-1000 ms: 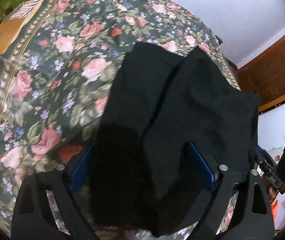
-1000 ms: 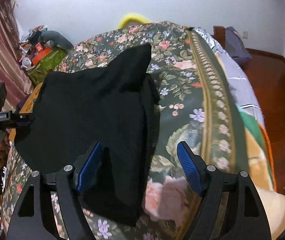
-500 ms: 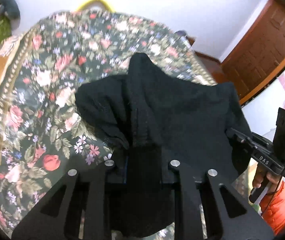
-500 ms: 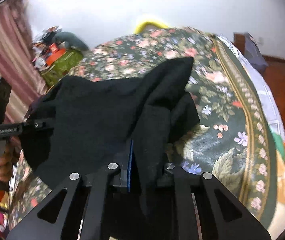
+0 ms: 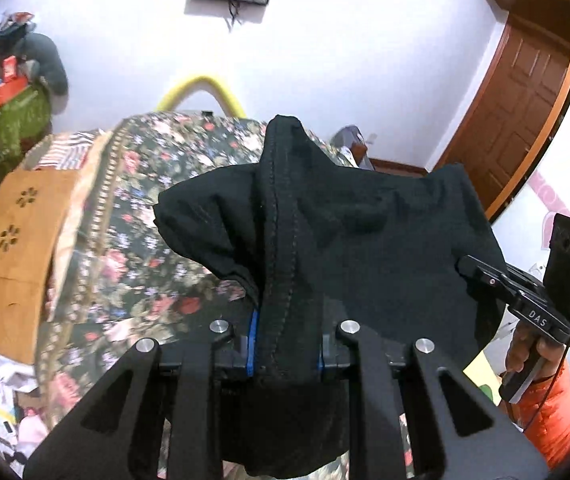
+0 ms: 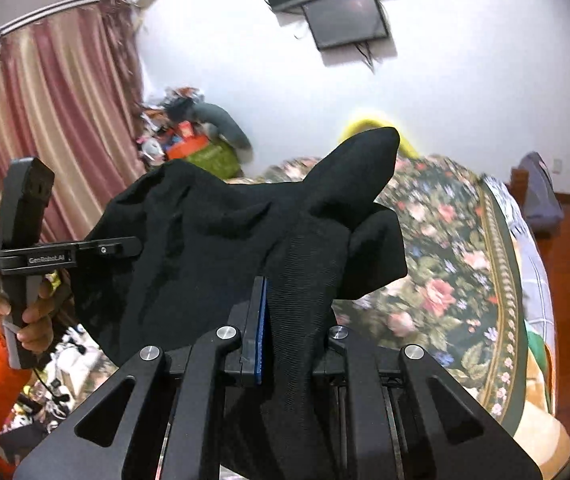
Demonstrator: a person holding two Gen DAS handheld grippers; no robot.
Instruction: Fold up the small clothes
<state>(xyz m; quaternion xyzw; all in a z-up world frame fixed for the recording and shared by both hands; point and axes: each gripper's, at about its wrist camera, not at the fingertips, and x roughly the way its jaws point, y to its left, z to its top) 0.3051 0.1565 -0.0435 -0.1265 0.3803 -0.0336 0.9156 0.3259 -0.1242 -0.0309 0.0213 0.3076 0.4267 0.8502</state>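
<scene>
A small black garment (image 5: 365, 248) hangs stretched in the air above the floral bedspread (image 5: 145, 184). My left gripper (image 5: 285, 344) is shut on one stitched edge of it. My right gripper (image 6: 289, 332) is shut on the other edge of the garment (image 6: 205, 248). In the left wrist view the right gripper's handle (image 5: 557, 280) shows at the far right. In the right wrist view the left gripper's handle (image 6: 25, 248) shows at the far left. The cloth hides both grippers' fingertips.
The bed (image 6: 457, 240) lies below and ahead. A wooden board (image 5: 9, 248) stands at its left side. A cluttered green pile (image 6: 201, 152) sits by the curtain (image 6: 45, 128). A wooden door (image 5: 525, 92) is at right. A screen (image 6: 341, 12) hangs on the wall.
Both grippers closed on the garment's edges and lifted it off the bedspread; both views now tilt up toward the wall.
</scene>
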